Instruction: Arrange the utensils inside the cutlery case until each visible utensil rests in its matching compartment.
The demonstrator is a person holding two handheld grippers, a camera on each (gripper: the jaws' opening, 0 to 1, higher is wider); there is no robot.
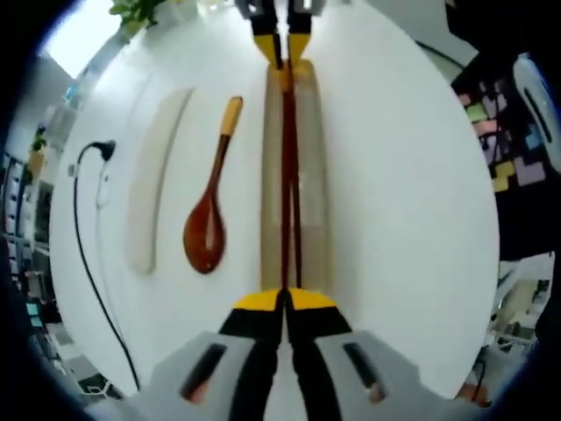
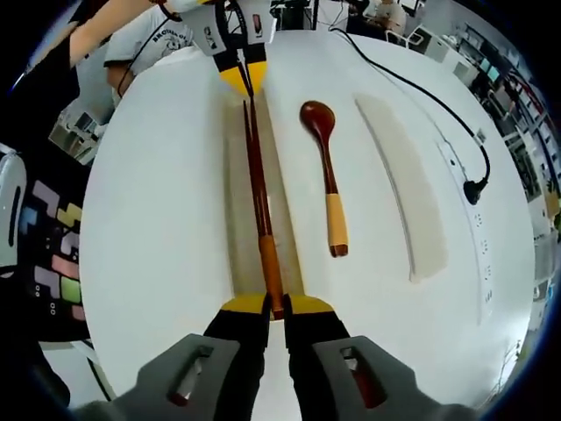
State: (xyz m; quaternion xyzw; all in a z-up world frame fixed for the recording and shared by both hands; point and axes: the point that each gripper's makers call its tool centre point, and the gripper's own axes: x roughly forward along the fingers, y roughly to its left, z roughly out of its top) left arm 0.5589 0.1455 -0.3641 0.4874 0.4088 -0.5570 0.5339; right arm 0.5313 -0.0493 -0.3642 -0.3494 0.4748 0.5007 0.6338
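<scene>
left gripper: jaws closed on thin end of chopsticks | right gripper: jaws closed on their thick end | chopsticks: lying lengthwise in case, case on white table | spoon: on table beside case, outside it | lid: beyond spoon, apart | cable: near table edge

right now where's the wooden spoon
The dark brown wooden spoon with a light handle lies on the round white table, between the open beige cutlery case and its lid.
</scene>
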